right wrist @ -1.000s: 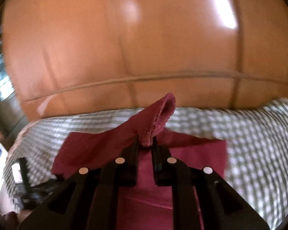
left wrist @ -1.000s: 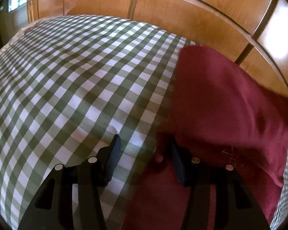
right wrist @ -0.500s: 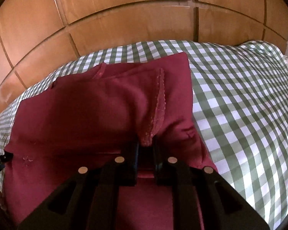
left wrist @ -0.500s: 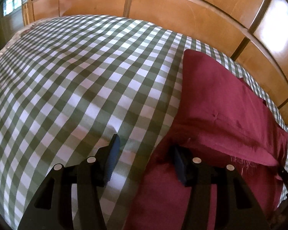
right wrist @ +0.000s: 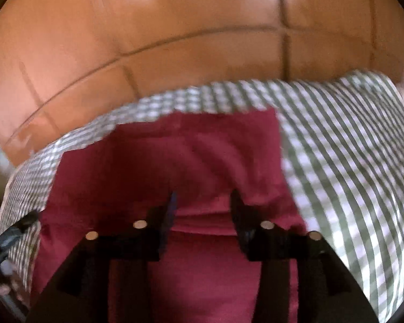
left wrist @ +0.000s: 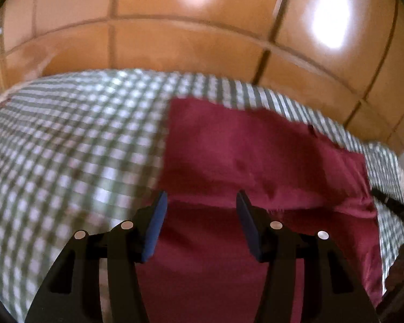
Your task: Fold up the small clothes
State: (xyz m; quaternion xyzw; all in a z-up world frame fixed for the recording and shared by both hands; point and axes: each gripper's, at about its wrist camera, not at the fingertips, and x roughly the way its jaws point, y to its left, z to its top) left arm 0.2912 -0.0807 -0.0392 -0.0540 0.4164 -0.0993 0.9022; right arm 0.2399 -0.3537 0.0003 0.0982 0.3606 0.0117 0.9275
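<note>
A dark red garment (left wrist: 256, 156) lies folded on the green-and-white checked cloth (left wrist: 75, 145); a folded layer covers its far part. My left gripper (left wrist: 200, 202) hovers open over the garment's near left part, with nothing pressed between its blue pads. In the right wrist view the same garment (right wrist: 175, 161) fills the middle. My right gripper (right wrist: 202, 202) is over it with its jaws opening; the fabric lies under them, free of the pads. Both views are blurred.
The checked cloth (right wrist: 350, 161) covers the table on both sides of the garment. Glossy wooden panels (left wrist: 202, 40) rise just behind the table's far edge. A black part of the other gripper (left wrist: 396, 207) shows at the right edge of the left wrist view.
My right gripper carried a pinched fold of the garment forward and down, laid it flat, then let go and spread its jaws. My left gripper stayed open and shifted right over the garment.
</note>
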